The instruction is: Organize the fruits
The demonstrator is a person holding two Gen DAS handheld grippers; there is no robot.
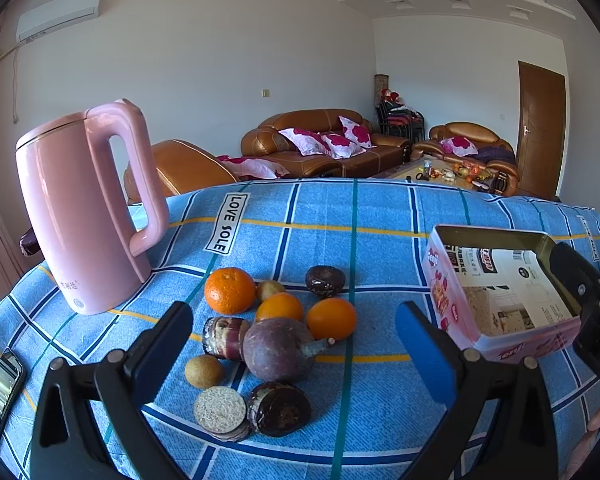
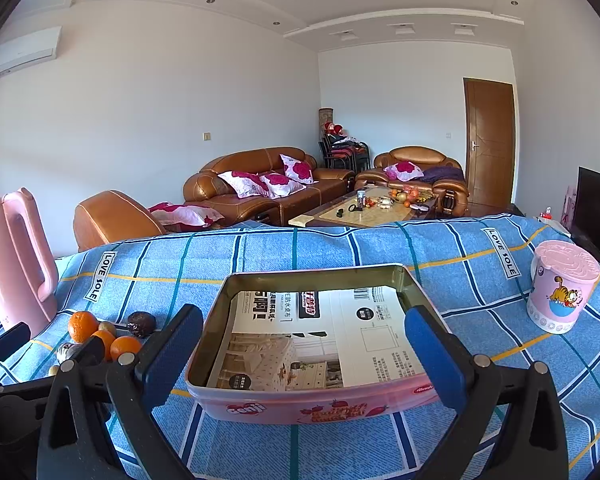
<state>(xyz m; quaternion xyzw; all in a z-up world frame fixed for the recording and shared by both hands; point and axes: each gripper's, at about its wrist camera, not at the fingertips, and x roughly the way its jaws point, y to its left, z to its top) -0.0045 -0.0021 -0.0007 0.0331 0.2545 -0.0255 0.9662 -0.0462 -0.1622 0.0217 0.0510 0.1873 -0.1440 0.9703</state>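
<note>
Left claw [image 1: 294, 350] gapes wide above the pile of oranges and dark purple fruits [image 1: 278, 350] on the blue checked worktop [image 1: 380, 208]; right claw [image 2: 304, 350] hangs released, straddling the pink rectangular tin [image 2: 312, 404].

A loose cluster of fruit lies on the blue plaid counter [image 1: 380, 208]. A dimpled orange [image 1: 229, 290] sits at ten o'clock of the cluster, with two smoother oranges [image 1: 331, 318] touching at the middle. A large purple passion fruit [image 1: 278, 350] with a stub stem lies just below them. Dark wrinkled fruits [image 1: 325, 281] rest at twelve and six o'clock. A small brown kiwi-like fruit [image 1: 203, 371] lies at eight o'clock. At three o'clock, well apart, stands an open pink tin [image 2: 316, 406], upright, lined with printed paper, holding no fruit.
</note>
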